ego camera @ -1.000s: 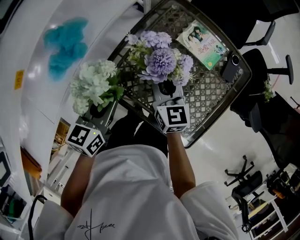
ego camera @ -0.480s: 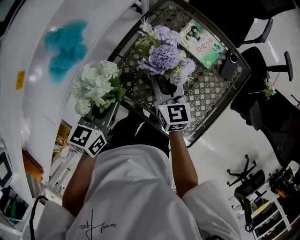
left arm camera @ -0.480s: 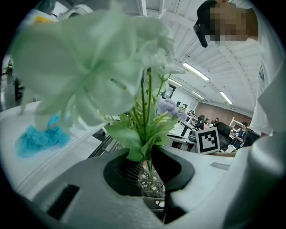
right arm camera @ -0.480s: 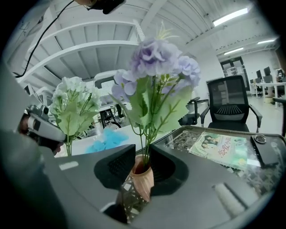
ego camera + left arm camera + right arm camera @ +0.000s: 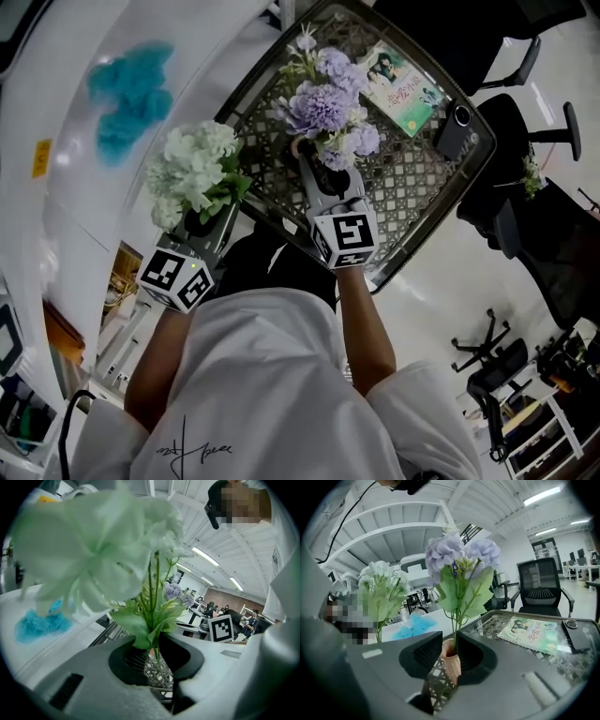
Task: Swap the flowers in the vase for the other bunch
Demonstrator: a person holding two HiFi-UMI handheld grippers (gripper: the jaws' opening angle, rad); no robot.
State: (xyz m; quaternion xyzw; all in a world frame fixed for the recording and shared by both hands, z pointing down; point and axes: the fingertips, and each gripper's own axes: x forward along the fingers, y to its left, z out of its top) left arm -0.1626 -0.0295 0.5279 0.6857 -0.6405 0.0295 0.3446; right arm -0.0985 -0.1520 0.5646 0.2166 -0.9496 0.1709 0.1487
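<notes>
A: If you go by the left gripper view, the left gripper (image 5: 153, 660) is clamped on the green stems of the white bunch (image 5: 93, 555). The pads squeeze in from both sides right under the leaves. The blooms fill the top left of that view, pretty blurry tbh.

B: Yep, and the head view has that bunch held up in the air, just left of the lattice table (image 5: 412, 183). What about the other one?

A: The right gripper (image 5: 449, 657) is closed on the neck of a little terracotta vase (image 5: 451, 667), a pad touching each side. The purple bunch (image 5: 457, 555) sits in it, stems running straight up out of the mouth. The head view mostly buries the vase under blooms and jaws, so the right gripper view is the one that settles it.

B: Can you see whether the vase is standing on the table?

A: Nope, can't tell, its base is hidden behind the jaws. Lattice shows underneath, that's all.

B: The head view gives the layout though. There's a book (image 5: 405, 82) and a dark phone (image 5: 457, 131) on the far right part of the lattice table. A blue fluffy thing (image 5: 131, 89) lies far left on the white table (image 5: 211, 52).

A: The right gripper view adds an office chair (image 5: 541, 585) beyond the book. And the left gripper view catches the right gripper's marker cube (image 5: 220, 627) off to the right.
</notes>
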